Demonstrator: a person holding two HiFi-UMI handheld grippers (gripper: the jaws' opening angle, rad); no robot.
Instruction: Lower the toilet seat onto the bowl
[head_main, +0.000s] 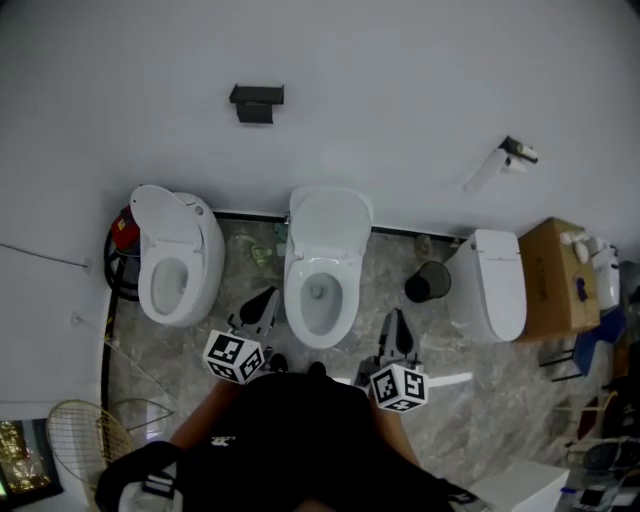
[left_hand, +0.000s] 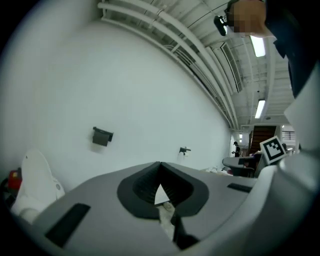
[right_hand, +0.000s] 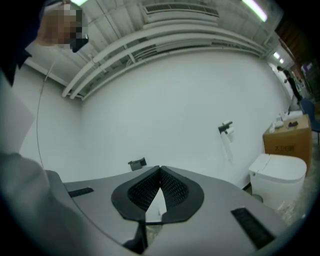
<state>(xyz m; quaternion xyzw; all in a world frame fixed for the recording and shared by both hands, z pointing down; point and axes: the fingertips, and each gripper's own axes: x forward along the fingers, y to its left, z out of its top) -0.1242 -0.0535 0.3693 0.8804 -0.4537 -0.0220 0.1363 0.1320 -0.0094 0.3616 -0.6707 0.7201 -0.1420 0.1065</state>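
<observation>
Head view: three white toilets stand in a row against the white wall (head_main: 400, 90). The middle toilet (head_main: 300, 262) is straight ahead of you. Its toilet seat (head_main: 330, 222) looks to be tipped up with the lid against the wall, though from above you can't separate the two. The bowl (head_main: 318, 322) below lies open.

Your left hand-held gripper (head_main: 268, 296) sits just beside the bowl's left edge, not touching it. Your right hand-held gripper (head_main: 397, 318) is off the bowl's right side, near a black bin (head_main: 430, 282).

In both gripper views the jaws are pressed together at the tips with nothing pinched between them, and they face the wall. A dark bracket (head_main: 257, 102) hangs on the wall above the toilets. A cardboard box (head_main: 560, 275) stands at far right.
</observation>
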